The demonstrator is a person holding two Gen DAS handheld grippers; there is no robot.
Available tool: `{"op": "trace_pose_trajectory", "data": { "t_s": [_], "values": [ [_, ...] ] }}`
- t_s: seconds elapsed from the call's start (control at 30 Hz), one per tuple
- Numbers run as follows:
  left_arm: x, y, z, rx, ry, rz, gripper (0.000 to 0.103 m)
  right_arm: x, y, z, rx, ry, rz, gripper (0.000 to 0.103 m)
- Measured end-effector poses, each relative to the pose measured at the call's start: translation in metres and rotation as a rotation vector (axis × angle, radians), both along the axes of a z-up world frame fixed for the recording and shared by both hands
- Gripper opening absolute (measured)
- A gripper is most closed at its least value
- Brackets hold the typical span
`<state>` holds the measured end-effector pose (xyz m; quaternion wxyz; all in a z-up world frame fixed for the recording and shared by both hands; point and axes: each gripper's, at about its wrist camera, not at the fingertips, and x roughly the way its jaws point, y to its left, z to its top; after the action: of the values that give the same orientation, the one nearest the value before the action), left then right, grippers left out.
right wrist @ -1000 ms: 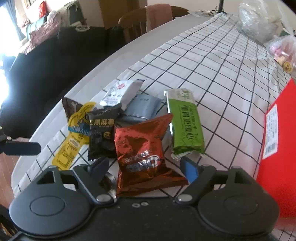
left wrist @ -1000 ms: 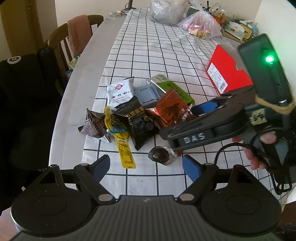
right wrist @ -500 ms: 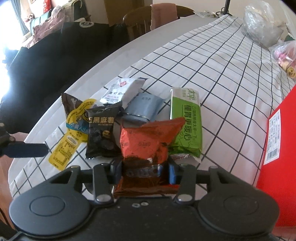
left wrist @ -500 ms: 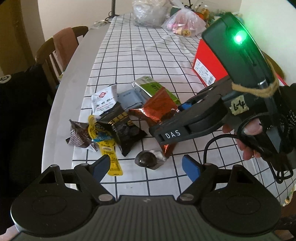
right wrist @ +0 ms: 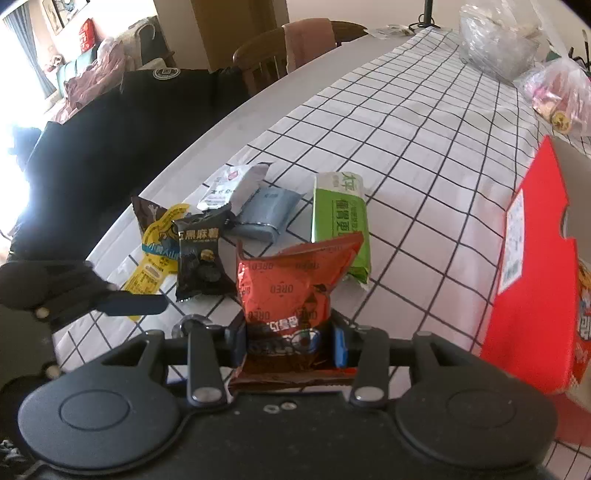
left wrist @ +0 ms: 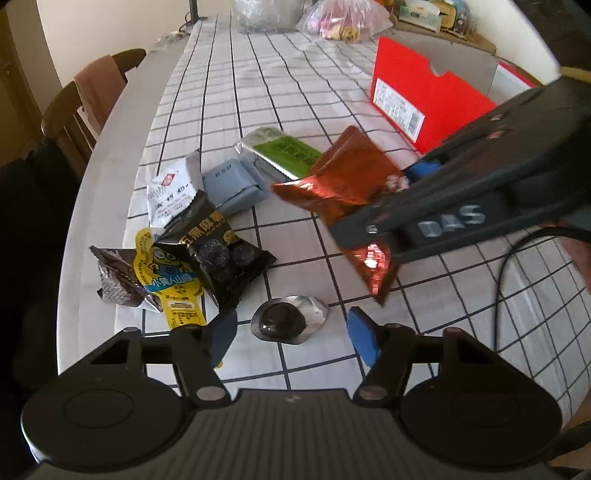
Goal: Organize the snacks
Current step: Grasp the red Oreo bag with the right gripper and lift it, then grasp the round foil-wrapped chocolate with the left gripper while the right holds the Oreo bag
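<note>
My right gripper is shut on a red-orange Oreo packet and holds it above the checked tablecloth; the packet also shows in the left wrist view. My left gripper is open, low over a small foil-wrapped dark snack. Other snacks lie in a loose pile: a black sesame packet, a yellow Minions packet, a dark brown wrapper, a white packet, a grey-blue packet and a green packet. A red open box stands to the right.
The table edge runs along the left, with a wooden chair and a black-covered seat beyond. Plastic bags sit at the far end of the table.
My right gripper has shut on the Oreo packet and lifted it off the table towards the right. My left gripper has stayed open and moved a little closer to the foil snack.
</note>
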<state>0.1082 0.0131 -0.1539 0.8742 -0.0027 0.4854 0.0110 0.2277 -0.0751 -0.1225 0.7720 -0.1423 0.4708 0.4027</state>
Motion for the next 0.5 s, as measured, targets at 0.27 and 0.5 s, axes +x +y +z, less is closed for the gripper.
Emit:
{"op": "trace_pose_trajectory", "data": {
  "t_s": [0.27,0.5],
  "values": [
    [0.0047,0.0025,-0.0088,0.005,0.018,0.010,0.050,-0.0025,-0.0090,-0.0001,0.005,0.004,-0.022,0.041],
    [0.0032,0.0026,-0.0069,0.004,0.010,0.026,0.043,-0.0067,-0.0106,0.0014,0.001,-0.004,-0.028,0.041]
  ]
}}
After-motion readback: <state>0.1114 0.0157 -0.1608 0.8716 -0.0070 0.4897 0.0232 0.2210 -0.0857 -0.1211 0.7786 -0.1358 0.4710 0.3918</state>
